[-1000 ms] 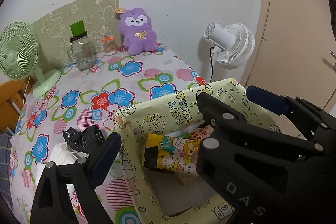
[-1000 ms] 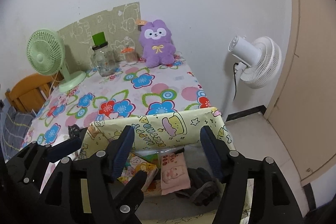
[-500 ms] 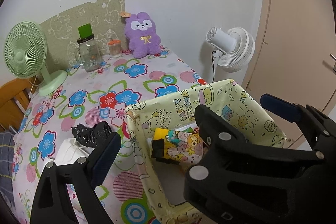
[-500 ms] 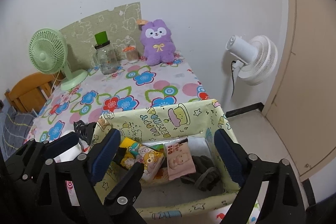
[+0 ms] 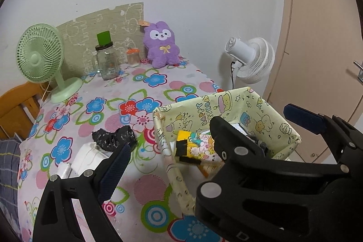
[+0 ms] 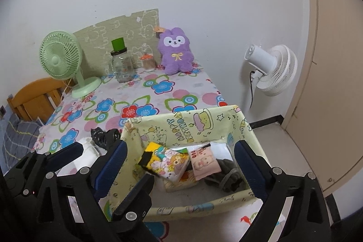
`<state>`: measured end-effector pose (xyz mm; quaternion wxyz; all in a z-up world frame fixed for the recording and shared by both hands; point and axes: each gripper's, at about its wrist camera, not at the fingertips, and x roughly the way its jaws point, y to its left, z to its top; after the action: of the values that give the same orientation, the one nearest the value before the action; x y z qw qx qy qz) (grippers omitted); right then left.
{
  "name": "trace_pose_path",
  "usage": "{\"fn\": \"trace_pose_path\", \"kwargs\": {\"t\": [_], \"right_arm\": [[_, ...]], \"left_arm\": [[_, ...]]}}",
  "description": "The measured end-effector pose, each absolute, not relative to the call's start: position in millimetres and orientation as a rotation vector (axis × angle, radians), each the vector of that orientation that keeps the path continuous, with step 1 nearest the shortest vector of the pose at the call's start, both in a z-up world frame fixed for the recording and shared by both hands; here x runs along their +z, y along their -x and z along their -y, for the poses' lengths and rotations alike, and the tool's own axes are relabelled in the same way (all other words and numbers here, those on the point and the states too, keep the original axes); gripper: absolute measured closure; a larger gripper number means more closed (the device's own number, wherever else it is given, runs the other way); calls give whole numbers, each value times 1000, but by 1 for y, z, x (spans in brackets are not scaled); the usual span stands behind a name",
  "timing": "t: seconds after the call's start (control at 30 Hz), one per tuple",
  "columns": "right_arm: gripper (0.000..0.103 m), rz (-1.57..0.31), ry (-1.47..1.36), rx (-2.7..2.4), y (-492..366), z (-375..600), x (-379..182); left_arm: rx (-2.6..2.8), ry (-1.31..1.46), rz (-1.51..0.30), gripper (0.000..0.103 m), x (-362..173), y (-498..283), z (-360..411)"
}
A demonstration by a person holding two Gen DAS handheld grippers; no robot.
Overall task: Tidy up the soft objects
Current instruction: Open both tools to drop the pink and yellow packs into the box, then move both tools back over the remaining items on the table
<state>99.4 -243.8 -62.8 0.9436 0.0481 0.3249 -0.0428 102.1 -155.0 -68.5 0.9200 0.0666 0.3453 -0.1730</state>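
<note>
A yellow cartoon-print fabric box point(image 6: 181, 126) point(image 5: 226, 103) stands at the near right corner of the flowered table. Inside lie a yellow cartoon pouch point(image 6: 168, 162) point(image 5: 197, 146), a pink tissue pack point(image 6: 204, 160) and a dark knitted item point(image 6: 226, 174). A black crumpled soft item point(image 5: 113, 137) point(image 6: 102, 135) and a white cloth item point(image 5: 88, 156) lie left of the box. A purple plush bunny point(image 5: 162, 47) point(image 6: 177, 50) sits at the far wall. My left gripper point(image 5: 204, 142) is open and empty, above the box's left side. My right gripper point(image 6: 179, 169) is open and empty, straddling the box.
A green desk fan point(image 5: 43, 60), a glass jar with green lid point(image 5: 106, 58) and a small orange-lidded jar point(image 5: 133, 57) stand at the back. A white floor fan point(image 5: 251, 60) is right of the table. A wooden chair point(image 6: 34, 97) is at left.
Both grippers have pulled back and up from the box. The right gripper's jaws have spread wider. The box contents stay put.
</note>
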Motion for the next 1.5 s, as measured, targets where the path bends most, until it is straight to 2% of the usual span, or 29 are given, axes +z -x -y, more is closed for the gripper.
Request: {"fn": "trace_pose_path", "kwargs": {"t": [0.93, 1.5], "right_arm": [[6, -599, -33, -48, -65, 166, -57], [6, -637, -35, 105, -68, 116, -80]], "left_arm": [[-316, -111, -667, 7, -68, -68, 82], [-252, -99, -689, 7, -87, -67, 28]]}}
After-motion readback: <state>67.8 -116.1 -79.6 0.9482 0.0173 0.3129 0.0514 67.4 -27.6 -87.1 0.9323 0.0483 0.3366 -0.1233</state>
